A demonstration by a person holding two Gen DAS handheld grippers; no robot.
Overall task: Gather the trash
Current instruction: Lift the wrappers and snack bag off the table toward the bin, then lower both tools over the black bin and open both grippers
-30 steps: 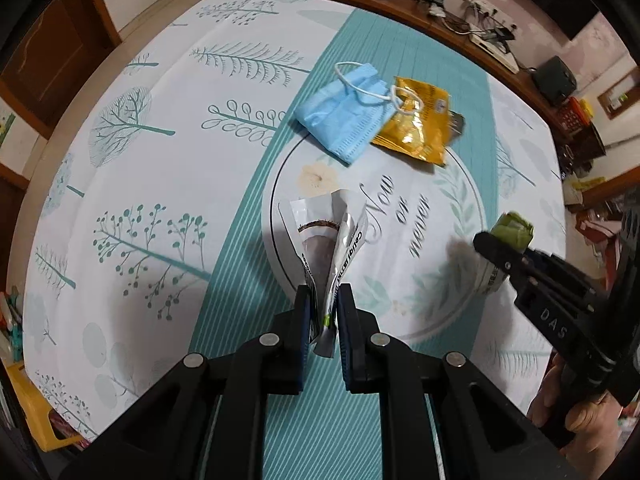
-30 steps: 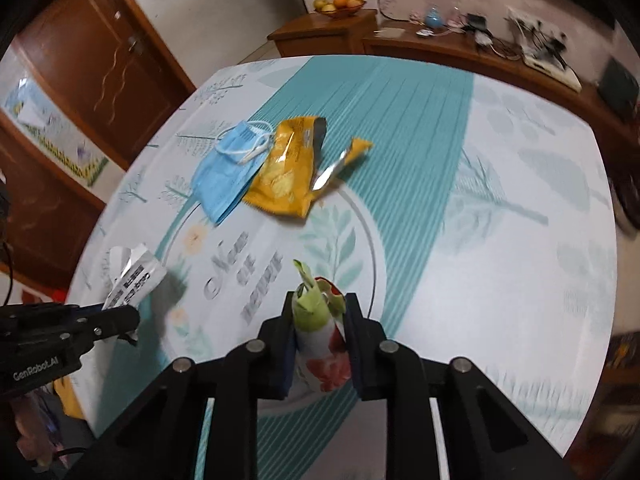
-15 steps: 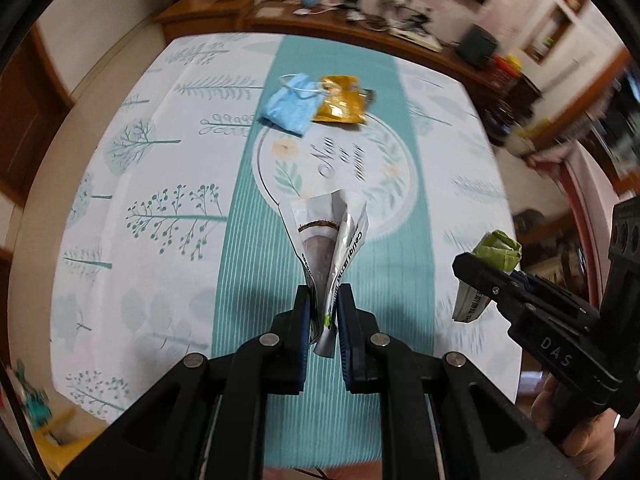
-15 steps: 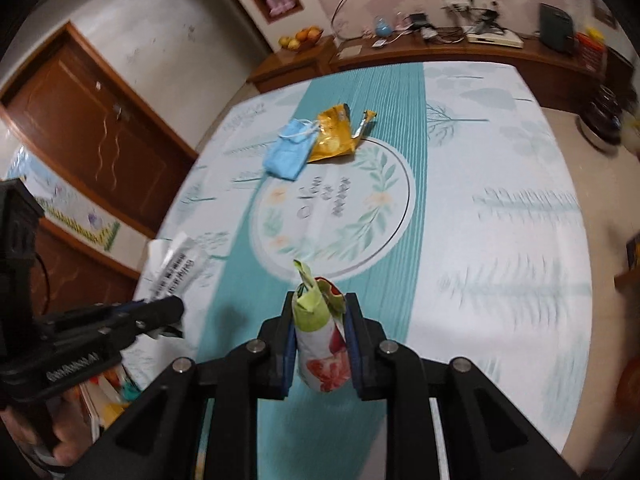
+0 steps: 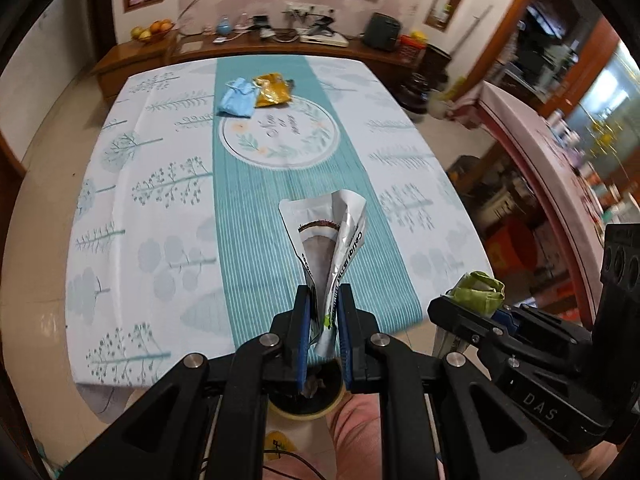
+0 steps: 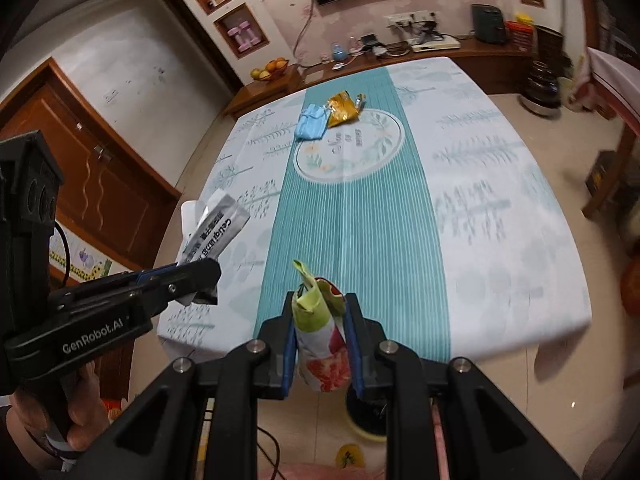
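**Two wrappers held clear of the table's near edge**

Teal and white cloth with tree prints covers the table (image 5: 132, 216), and a wooden sideboard (image 5: 248, 46) cluttered with cables and small devices runs along the far wall; those items are too small and blurred to name. At the far end of the teal stripe a blue face mask (image 5: 237, 98) lies just beside a yellow snack packet (image 5: 273, 90), the two touching or overlapping, I cannot tell which.

Left gripper (image 5: 323, 326) has its jaws clamped on a crumpled white and silver wrapper (image 5: 330, 240), whose lower end is hidden between the pads. Right gripper (image 6: 320, 344) pinches a green and red floral wrapper (image 6: 320, 336); its bottom edge hangs below the jaws. Both grippers sit above the table's near edge.

Beneath them stands a dark round bin with a yellow rim (image 5: 308, 404), mostly covered by the gripper bodies, so its contents are hard to make out. In the right wrist view a hand (image 6: 44, 412) grips the left tool's handle, cut off at the frame edge.
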